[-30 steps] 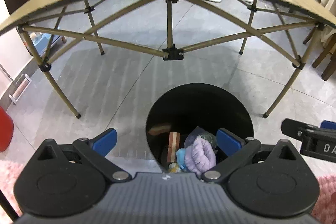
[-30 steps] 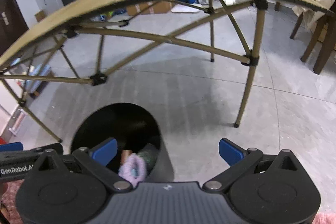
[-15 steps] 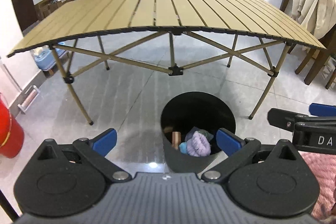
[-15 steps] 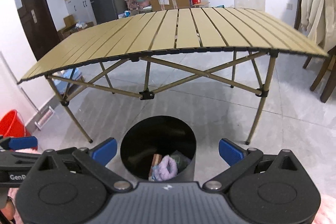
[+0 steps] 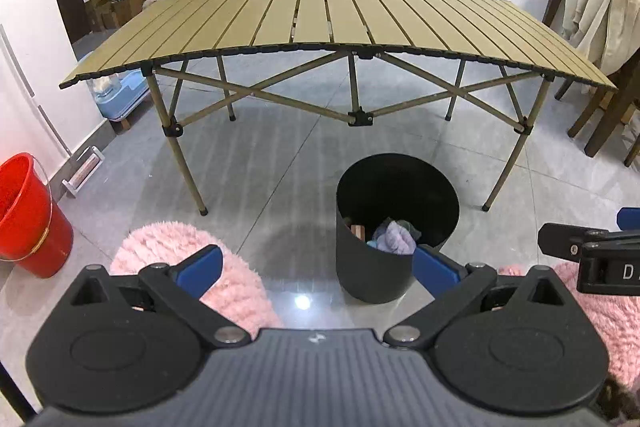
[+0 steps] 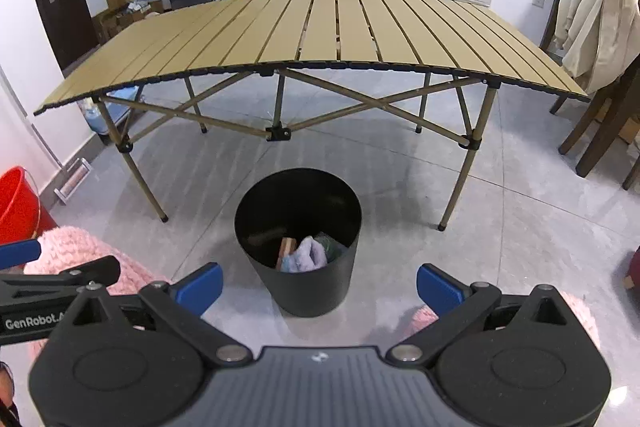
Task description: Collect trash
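1 black bin (image 6: 298, 255), 1 folding table (image 6: 320, 27), 1 red bucket (image 5: 24, 215), 2 grippers: left gripper (image 5: 316, 267), right gripper (image 6: 320, 285).

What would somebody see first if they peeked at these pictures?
Probably the black trash bin standing on the grey floor in the middle, with a lilac fuzzy cloth and other scraps inside. Behind it stretches a big tan slatted folding table with nothing visible on top. A bright red bucket sits at the far left, and both hand-held grippers are open and empty.

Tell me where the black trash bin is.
The black trash bin stands on the floor just before the folding table's near edge, centred in the right wrist view.
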Available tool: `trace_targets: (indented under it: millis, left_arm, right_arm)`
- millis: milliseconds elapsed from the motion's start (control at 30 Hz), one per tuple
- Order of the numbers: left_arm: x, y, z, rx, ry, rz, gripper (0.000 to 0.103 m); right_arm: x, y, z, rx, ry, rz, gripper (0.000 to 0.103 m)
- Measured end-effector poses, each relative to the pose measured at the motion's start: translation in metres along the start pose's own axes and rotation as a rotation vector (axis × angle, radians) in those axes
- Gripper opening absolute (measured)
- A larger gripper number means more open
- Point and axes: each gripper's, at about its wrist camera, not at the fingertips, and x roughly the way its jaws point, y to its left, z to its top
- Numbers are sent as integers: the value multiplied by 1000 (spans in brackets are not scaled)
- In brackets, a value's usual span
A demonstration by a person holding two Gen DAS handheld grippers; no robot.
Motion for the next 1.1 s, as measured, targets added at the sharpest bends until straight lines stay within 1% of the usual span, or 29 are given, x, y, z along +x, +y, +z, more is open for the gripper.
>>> trace_targets:
  millis: [400,1100]
  left_arm:
    - [-15,2,-3,10,-33,15,103]
    - [-18,3,-4,9,-37,18,103]
  right_arm:
    - [-20,9,-5,-26,-28,-15,103]
    - [-23,7,-3,-22,-45,-20,103]
